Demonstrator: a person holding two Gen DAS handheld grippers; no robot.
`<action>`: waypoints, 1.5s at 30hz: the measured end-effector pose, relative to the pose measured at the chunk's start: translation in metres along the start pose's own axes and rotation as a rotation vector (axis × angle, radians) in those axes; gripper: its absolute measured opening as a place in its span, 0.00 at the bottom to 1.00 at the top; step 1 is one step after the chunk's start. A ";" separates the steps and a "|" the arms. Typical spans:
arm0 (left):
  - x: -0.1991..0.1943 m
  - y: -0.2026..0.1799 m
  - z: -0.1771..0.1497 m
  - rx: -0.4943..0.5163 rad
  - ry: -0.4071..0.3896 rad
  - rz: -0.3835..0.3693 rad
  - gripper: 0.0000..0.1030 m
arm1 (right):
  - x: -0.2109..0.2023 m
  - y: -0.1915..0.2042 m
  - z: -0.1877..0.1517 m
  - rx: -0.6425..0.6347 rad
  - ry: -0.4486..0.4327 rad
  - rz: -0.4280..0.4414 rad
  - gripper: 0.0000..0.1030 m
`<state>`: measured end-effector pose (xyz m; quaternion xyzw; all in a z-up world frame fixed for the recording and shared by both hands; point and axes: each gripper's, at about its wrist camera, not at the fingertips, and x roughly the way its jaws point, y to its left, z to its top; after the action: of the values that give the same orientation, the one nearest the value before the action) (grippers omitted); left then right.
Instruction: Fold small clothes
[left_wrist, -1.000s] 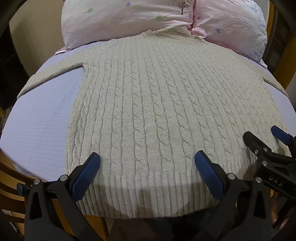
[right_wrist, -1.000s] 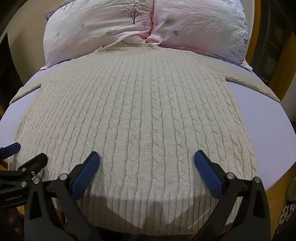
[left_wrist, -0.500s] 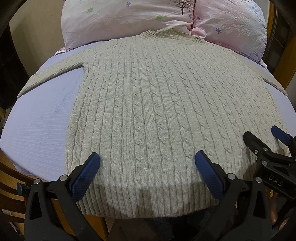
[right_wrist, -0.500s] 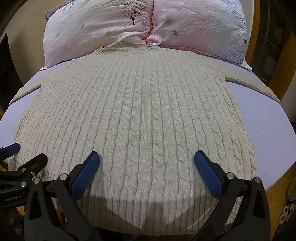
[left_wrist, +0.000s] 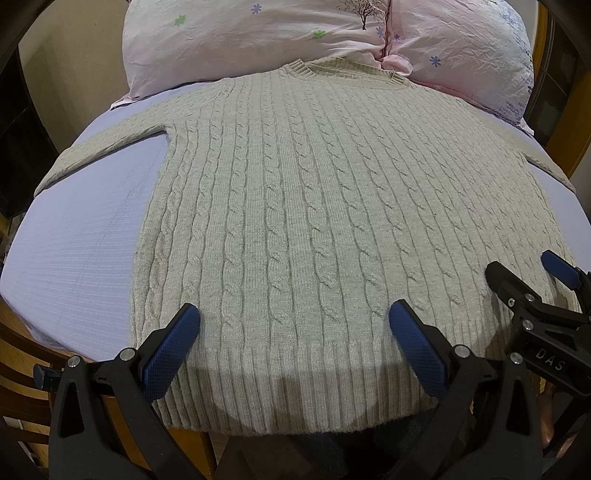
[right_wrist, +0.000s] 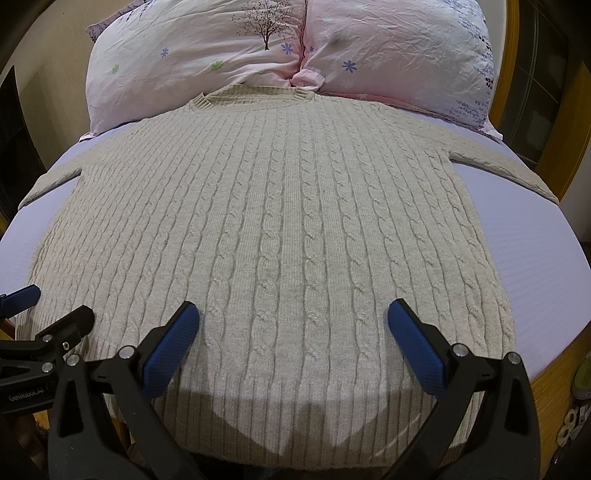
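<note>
We see a beige cable-knit sweater (left_wrist: 295, 229) spread flat on a lavender bed (left_wrist: 81, 251), its collar touching two pink pillows (left_wrist: 258, 40). Our left gripper (left_wrist: 294, 325) hangs over the ribbed hem with its blue fingers (left_wrist: 168, 350) wide apart. Our right gripper (left_wrist: 532, 284) sits at the sweater's right edge.

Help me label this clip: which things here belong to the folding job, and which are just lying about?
Job:
- beige cable-knit sweater, spread flat
- left hand-held gripper, open above the hem
- right hand-held gripper, open above the hem

Lying about:
- pink floral pillows
- lavender bedsheet under the sweater
</note>
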<state>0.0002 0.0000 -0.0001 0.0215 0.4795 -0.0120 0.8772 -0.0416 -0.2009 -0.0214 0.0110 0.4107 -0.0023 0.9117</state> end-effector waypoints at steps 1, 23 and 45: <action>0.000 0.000 0.000 0.000 0.000 0.000 0.99 | 0.000 0.000 0.000 0.000 0.000 0.000 0.98; 0.000 0.000 0.000 0.000 -0.001 0.000 0.99 | -0.001 0.000 0.000 0.000 -0.002 0.000 0.98; 0.000 0.000 0.000 0.000 -0.003 0.000 0.99 | -0.004 -0.002 0.000 -0.001 -0.008 0.000 0.98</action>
<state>0.0001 0.0000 0.0000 0.0215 0.4784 -0.0120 0.8778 -0.0439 -0.2031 -0.0182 0.0108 0.4071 -0.0021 0.9133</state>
